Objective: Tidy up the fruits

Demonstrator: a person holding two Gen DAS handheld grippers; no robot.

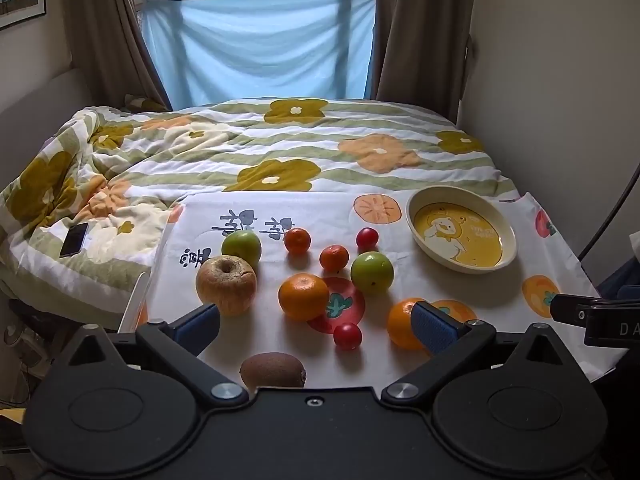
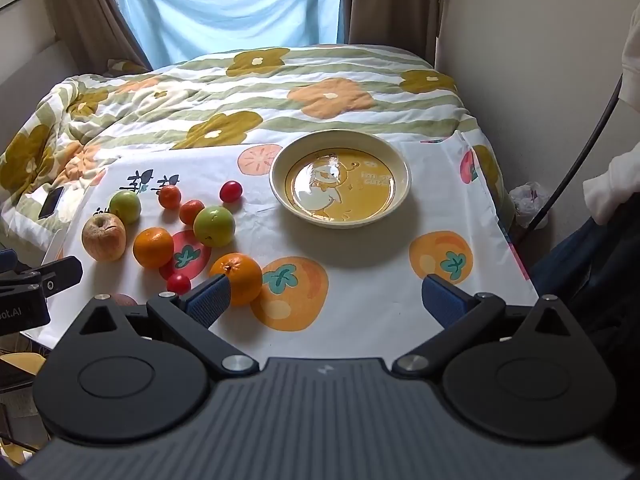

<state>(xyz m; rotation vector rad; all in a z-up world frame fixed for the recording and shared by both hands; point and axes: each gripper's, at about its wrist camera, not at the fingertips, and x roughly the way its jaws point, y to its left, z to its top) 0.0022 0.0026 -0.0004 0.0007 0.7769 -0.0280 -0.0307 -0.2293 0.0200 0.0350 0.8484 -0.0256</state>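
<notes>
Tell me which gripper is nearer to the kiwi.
Left. The kiwi lies just below the open left gripper, near its base. The right gripper hangs off to the kiwi's right, over printed cloth in front of the plate.

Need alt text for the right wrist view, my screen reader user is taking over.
An empty yellow duck-print plate sits centre on a fruit-print cloth, with loose fruit clustered to its left: two green apples, oranges, small red fruits and a wrinkled apple. The open right hand-held gripper frames the foreground, one orange beside its left finger.
</notes>
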